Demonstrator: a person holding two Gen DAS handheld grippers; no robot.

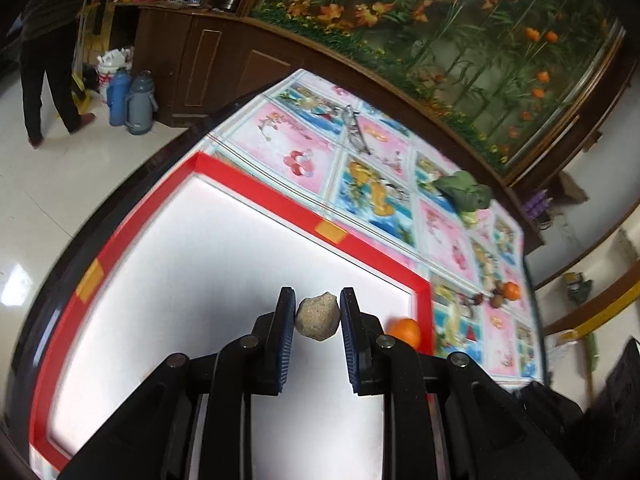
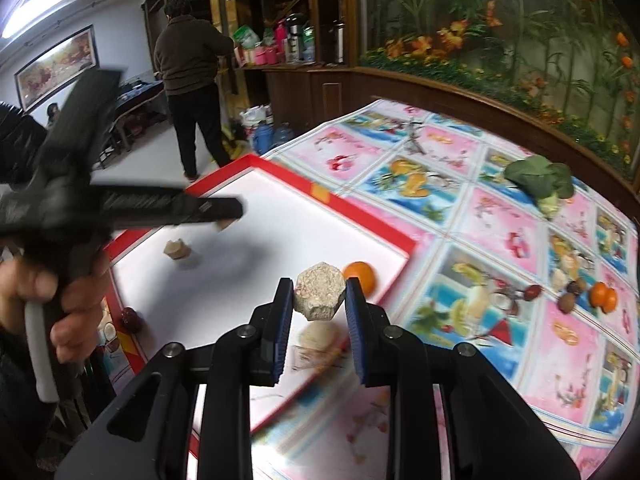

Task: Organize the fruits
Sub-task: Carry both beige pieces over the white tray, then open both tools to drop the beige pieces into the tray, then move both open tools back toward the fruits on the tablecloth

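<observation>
Left wrist view, left gripper (image 1: 318,316) pinching tan lump (image 1: 318,317) over white tray (image 1: 168,264), orange (image 1: 406,332) at tray's right red edge, right gripper (image 2: 319,298) clamping faceted tan block (image 2: 319,297), tray centre bare.

Two black grippers (image 1: 318,312) (image 2: 319,300) with blue ribbed pads (image 1: 285,344) and silver screws (image 2: 173,349); grey handle (image 2: 38,356) at lower left.
</observation>
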